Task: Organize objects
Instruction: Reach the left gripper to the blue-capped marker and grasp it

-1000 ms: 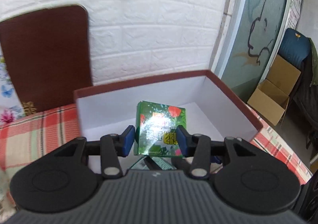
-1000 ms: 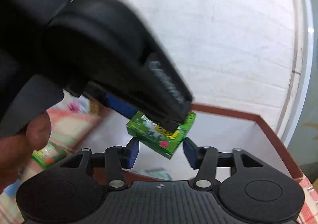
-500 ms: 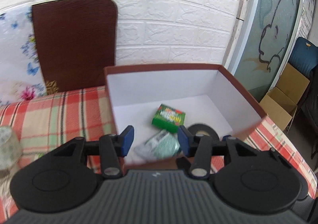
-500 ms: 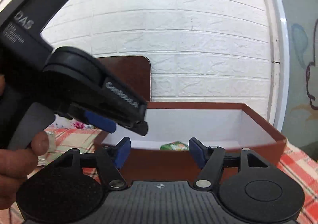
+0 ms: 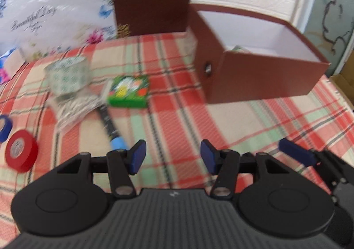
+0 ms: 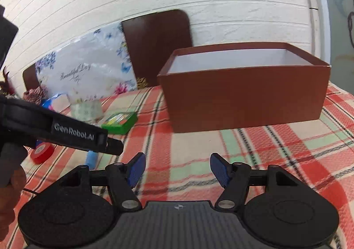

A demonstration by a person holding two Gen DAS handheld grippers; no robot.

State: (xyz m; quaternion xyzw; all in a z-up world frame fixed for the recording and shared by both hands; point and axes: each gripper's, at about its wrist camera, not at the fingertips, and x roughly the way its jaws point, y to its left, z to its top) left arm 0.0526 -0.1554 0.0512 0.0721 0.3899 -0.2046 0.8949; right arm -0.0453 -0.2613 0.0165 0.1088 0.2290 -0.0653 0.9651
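Note:
A brown box with a white inside [image 5: 261,76] stands on the plaid cloth at the right, and the right wrist view shows its front wall [image 6: 243,96]. A green packet [image 5: 128,90] lies on the cloth left of the box; it also shows in the right wrist view [image 6: 119,121]. My left gripper [image 5: 172,158] is open and empty, low over the cloth in front of the box. My right gripper [image 6: 177,168] is open and empty, to the right of the left one. What lies inside the box is mostly hidden.
A red tape roll [image 5: 21,152], a blue tape roll [image 5: 4,127], a patterned tape roll [image 5: 67,75], a clear bag [image 5: 73,109] and a black pen with a blue cap [image 5: 111,129] lie at the left. A floral bag [image 6: 86,74] and brown lid [image 6: 157,45] lean on the wall.
The left gripper has let go of the green packet inside the box, pulled back out and swung left. The right gripper has backed away from the box.

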